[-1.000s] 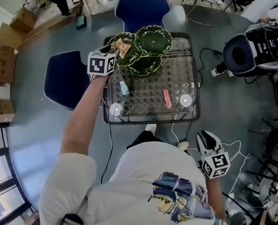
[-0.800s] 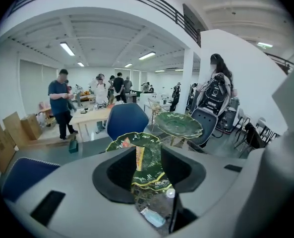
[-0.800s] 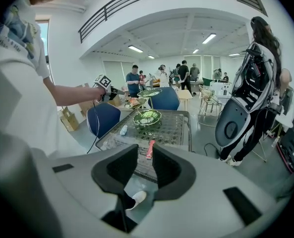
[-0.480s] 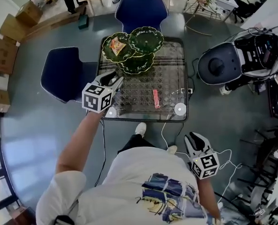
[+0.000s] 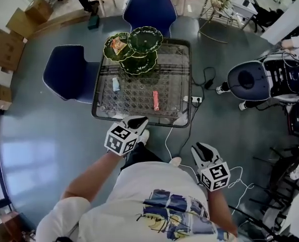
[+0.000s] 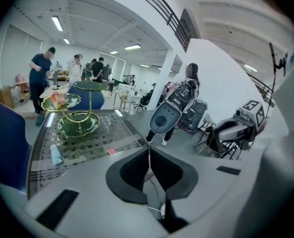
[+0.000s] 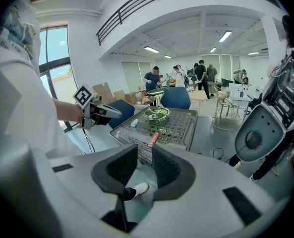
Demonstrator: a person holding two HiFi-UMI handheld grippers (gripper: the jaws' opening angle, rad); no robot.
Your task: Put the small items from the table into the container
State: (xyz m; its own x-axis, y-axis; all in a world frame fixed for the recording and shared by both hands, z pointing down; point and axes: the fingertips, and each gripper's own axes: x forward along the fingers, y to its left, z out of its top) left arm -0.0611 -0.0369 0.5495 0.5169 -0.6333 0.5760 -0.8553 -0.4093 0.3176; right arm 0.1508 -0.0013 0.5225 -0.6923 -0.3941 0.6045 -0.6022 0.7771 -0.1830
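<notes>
A green tiered dish stand (image 5: 134, 49) at the glass table's (image 5: 184, 79) far left holds an orange snack packet (image 5: 118, 45) in its left dish. A light blue item (image 5: 116, 84) and a red bar (image 5: 156, 100) lie on the glass. My left gripper (image 5: 138, 120) hangs at the table's near edge, its jaws closing to a thin seam with nothing between them. My right gripper (image 5: 197, 147) is off the table, near my body, open and empty. The left gripper view shows the left gripper (image 6: 148, 150), the stand (image 6: 77, 118) and the blue item (image 6: 55, 155). The right gripper view shows the right gripper (image 7: 144, 152) and the red bar (image 7: 153, 138).
Two blue chairs (image 5: 66, 72) (image 5: 150, 9) stand at the table's left and far sides. A white disc (image 5: 181, 119) sits at the near right corner. A power strip (image 5: 196, 99) with cables lies on the floor, a white machine (image 5: 250, 82) beyond it. Cardboard boxes (image 5: 5, 44) are at left.
My left gripper has drawn back from the dish stand to the table's near edge, and its jaws have come together. My right gripper shifted slightly.
</notes>
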